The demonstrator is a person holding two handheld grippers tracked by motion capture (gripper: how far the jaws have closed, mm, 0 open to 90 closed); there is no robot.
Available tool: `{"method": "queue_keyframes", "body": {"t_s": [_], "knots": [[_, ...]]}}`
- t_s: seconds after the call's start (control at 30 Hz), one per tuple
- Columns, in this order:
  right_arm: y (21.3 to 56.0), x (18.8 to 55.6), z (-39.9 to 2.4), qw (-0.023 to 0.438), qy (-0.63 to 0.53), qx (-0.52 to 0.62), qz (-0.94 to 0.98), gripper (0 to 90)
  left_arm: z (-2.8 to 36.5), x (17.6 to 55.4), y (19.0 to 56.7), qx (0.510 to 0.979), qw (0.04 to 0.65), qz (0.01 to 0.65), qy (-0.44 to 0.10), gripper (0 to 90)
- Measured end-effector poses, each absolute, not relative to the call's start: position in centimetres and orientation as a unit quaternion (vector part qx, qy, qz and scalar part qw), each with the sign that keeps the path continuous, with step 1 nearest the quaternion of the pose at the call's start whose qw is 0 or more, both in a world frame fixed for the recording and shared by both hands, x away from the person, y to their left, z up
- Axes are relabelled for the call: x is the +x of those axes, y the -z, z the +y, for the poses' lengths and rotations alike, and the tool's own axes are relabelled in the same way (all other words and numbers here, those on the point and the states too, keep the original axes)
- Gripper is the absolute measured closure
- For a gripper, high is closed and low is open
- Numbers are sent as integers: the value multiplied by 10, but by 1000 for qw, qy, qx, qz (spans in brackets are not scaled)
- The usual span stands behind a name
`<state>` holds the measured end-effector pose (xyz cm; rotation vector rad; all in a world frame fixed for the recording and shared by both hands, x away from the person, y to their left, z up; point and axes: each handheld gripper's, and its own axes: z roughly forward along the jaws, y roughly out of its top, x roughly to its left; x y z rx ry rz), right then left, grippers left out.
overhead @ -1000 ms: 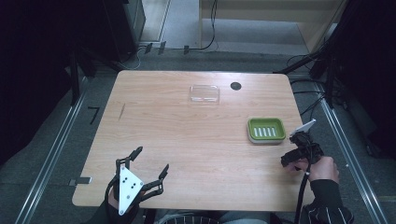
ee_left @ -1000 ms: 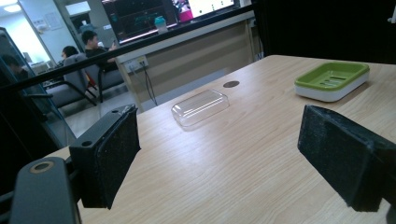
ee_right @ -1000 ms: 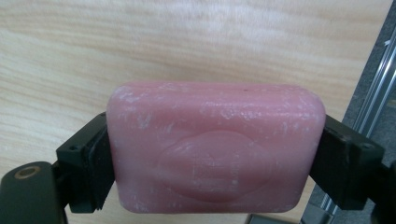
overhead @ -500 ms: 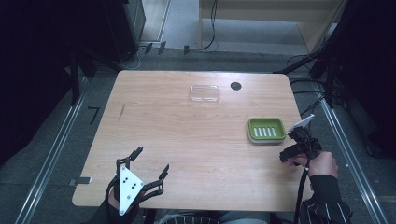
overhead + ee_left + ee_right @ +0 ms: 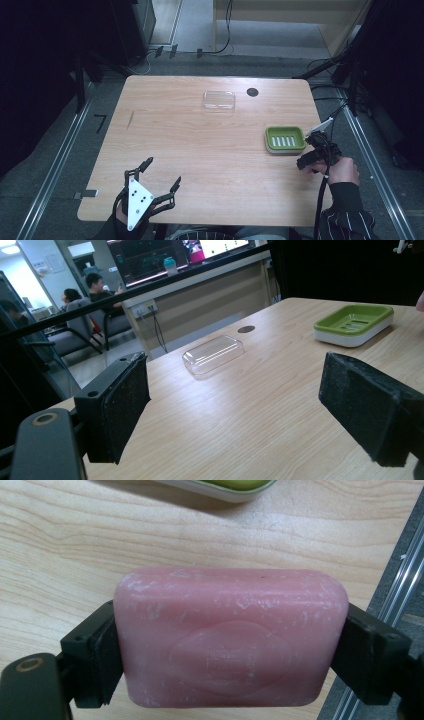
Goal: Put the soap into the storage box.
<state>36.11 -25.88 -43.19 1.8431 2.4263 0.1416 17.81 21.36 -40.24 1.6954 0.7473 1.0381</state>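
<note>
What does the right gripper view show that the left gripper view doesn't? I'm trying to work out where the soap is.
The right gripper view shows a pink soap bar clamped between the right gripper and its jaws, above the table edge. The left gripper view shows the left gripper open and holding nothing, a clear plastic lid lying on the table, and a dark round spot beyond it. Both show the wooden table and the green soap dish, which appears empty in the left gripper view.

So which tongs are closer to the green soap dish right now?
Right. The right tongs, shut on the pink soap, sit just beside the green soap dish; the left tongs hang open across the table, near its front-left edge.
</note>
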Motion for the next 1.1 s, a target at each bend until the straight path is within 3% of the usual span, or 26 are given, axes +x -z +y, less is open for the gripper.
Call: {"method": "queue_keyframes", "body": {"t_s": [1.1], "knots": [[417,381,-247,52,-63,586,806,140,213,178,403,699,486,307,-426,131]]}}
